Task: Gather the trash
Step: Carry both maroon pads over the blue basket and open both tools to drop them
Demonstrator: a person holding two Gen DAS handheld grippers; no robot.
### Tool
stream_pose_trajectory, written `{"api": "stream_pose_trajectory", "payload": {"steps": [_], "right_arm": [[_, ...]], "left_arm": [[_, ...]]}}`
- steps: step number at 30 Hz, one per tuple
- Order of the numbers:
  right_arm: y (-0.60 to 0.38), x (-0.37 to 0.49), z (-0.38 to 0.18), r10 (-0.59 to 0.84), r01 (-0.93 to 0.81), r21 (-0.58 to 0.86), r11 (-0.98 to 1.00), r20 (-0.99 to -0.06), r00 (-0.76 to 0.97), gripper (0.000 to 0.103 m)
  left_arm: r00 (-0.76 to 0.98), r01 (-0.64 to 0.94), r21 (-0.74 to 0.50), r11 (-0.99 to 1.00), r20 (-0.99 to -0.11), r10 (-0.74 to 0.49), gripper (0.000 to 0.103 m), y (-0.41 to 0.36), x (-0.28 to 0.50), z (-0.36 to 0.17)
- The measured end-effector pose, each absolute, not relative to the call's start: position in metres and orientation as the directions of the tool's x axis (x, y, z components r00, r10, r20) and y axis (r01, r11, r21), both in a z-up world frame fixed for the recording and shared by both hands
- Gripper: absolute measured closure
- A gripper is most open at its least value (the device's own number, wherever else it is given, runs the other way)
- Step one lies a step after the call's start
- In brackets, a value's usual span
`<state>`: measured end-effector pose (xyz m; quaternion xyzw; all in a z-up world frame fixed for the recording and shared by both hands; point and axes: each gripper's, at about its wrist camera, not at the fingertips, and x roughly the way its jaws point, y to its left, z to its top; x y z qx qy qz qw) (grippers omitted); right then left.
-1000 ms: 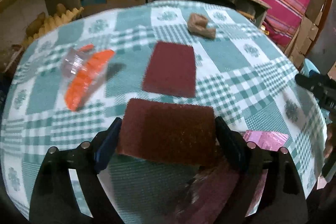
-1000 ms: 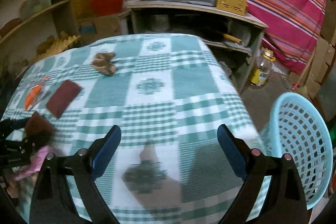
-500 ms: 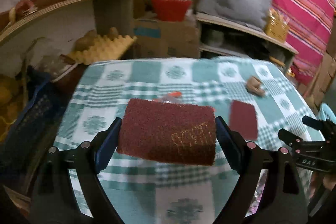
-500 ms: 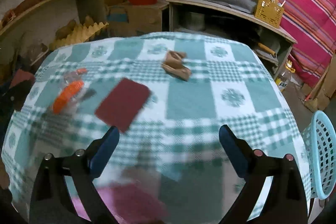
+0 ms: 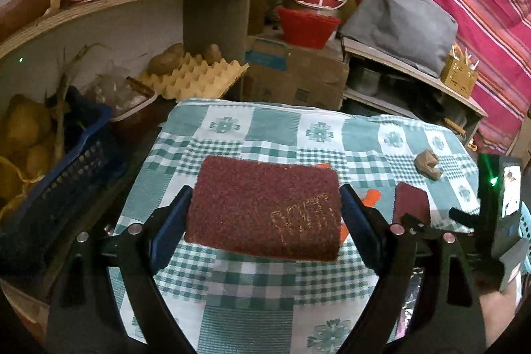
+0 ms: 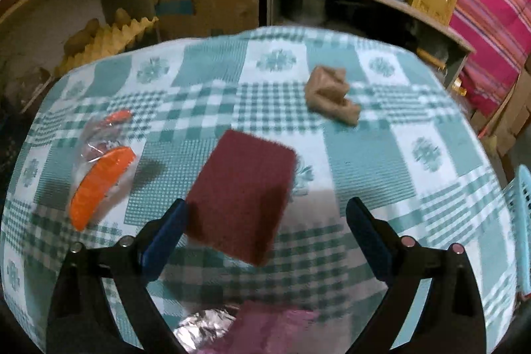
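Observation:
My left gripper point(image 5: 264, 214) is shut on a dark red scouring pad point(image 5: 265, 208) and holds it above the left end of the checked table point(image 5: 232, 304). My right gripper point(image 6: 265, 234) is open and empty, low over the table, with a second dark red pad point(image 6: 242, 198) lying flat just ahead between its fingers. That pad also shows in the left wrist view point(image 5: 411, 203). An orange and clear plastic wrapper point(image 6: 99, 178) lies to the left of it. A crumpled brown paper point(image 6: 332, 98) lies farther back right. A pink and silver foil wrapper point(image 6: 239, 330) lies under the right gripper.
A light blue basket point(image 6: 524, 221) stands off the table's right edge. A dark blue crate point(image 5: 59, 188) with produce stands left of the table. Shelves, a cardboard box point(image 5: 295, 72), an egg tray point(image 5: 195, 78) and a red bowl point(image 5: 307, 27) crowd the back.
My left gripper has risen and swung left with the pad, away from the table's middle. My right gripper has swung left from the basket side to the second pad.

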<state>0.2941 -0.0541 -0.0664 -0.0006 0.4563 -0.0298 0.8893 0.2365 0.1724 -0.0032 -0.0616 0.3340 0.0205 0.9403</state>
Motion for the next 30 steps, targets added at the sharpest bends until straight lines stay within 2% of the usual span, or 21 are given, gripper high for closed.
{"api": "stream_pose_trajectory", "payload": {"steps": [10,15,22,27,30], "right_arm": [[-0.038,0.306,-0.077,-0.096,0.074,-0.066,0.995,-0.830,0.550,0.012],[-0.037,0.306,-0.075,-0.047,0.034,-0.034,0.999,-0.833,0.551,0.032],[-0.053,0.300,-0.065,-0.025,0.028,-0.011,1.000,-0.821,0.571,0.033],[-0.098,0.290,-0.037,0.035,0.040,0.074,0.997,-0.801,0.598,0.033],[-0.134,0.278,-0.018,0.016,0.060,0.070,0.996,-0.773,0.634,0.033]], "left_arm": [[0.764,-0.106,-0.129,0.986,-0.645,-0.002,0.018,0.180,0.243,-0.008],[0.760,-0.100,-0.119,0.988,-0.650,-0.001,0.018,0.175,0.241,-0.009],[0.762,-0.093,-0.124,0.988,-0.648,-0.010,0.018,0.163,0.241,-0.005],[0.761,-0.060,-0.128,0.990,-0.647,-0.038,0.018,0.138,0.246,-0.003],[0.762,-0.037,-0.126,0.991,-0.645,-0.054,0.018,0.121,0.248,-0.002]]}}
